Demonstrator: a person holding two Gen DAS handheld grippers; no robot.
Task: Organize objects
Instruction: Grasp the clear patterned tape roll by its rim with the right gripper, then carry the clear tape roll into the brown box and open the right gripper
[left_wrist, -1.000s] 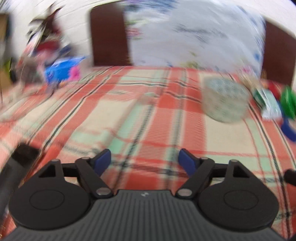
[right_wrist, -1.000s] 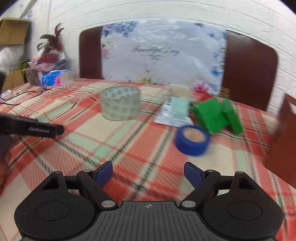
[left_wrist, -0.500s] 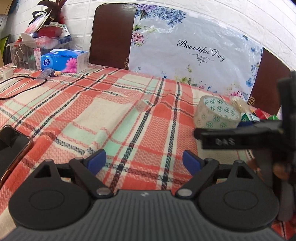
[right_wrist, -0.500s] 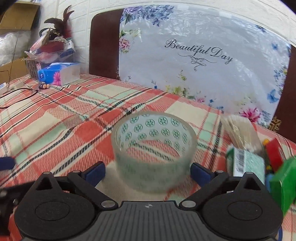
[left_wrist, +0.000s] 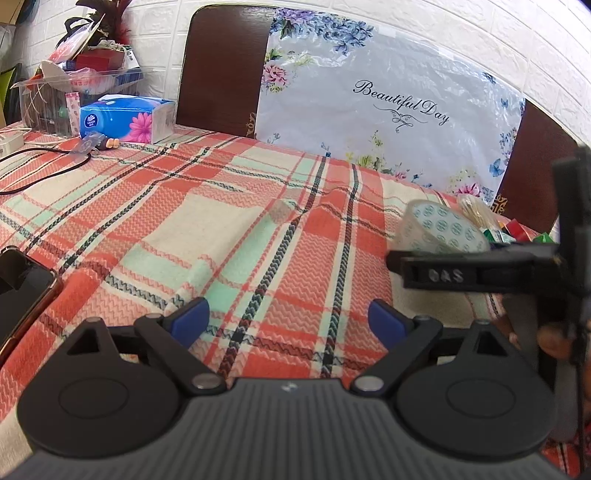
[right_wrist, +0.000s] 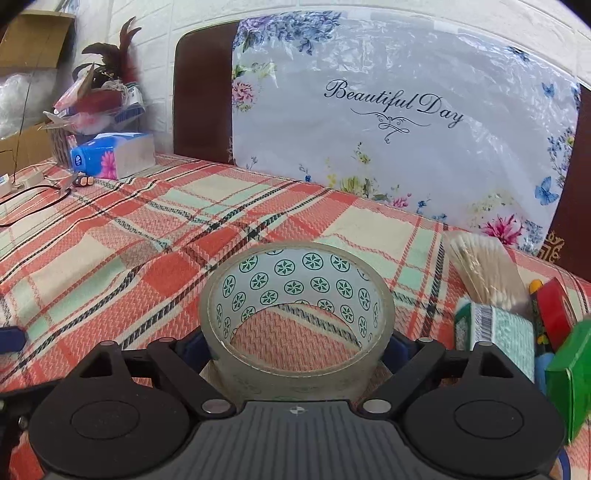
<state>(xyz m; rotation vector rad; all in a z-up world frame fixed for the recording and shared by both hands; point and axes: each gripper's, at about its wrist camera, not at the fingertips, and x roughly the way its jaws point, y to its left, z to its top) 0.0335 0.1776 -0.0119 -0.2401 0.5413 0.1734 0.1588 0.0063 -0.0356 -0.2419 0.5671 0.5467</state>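
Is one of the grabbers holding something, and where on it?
The right gripper has the clear tape roll between its fingers, pressing on the roll's outer sides. The left gripper is open, holding nothing.

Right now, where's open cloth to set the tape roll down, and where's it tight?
Open: the broad middle of the plaid tablecloth, bordered by the tissue box and cable far left, the phone near left, and the tape roll on the right. Crowded: right of the roll, where the cotton swabs, green boxes and a barcoded pack cluster.
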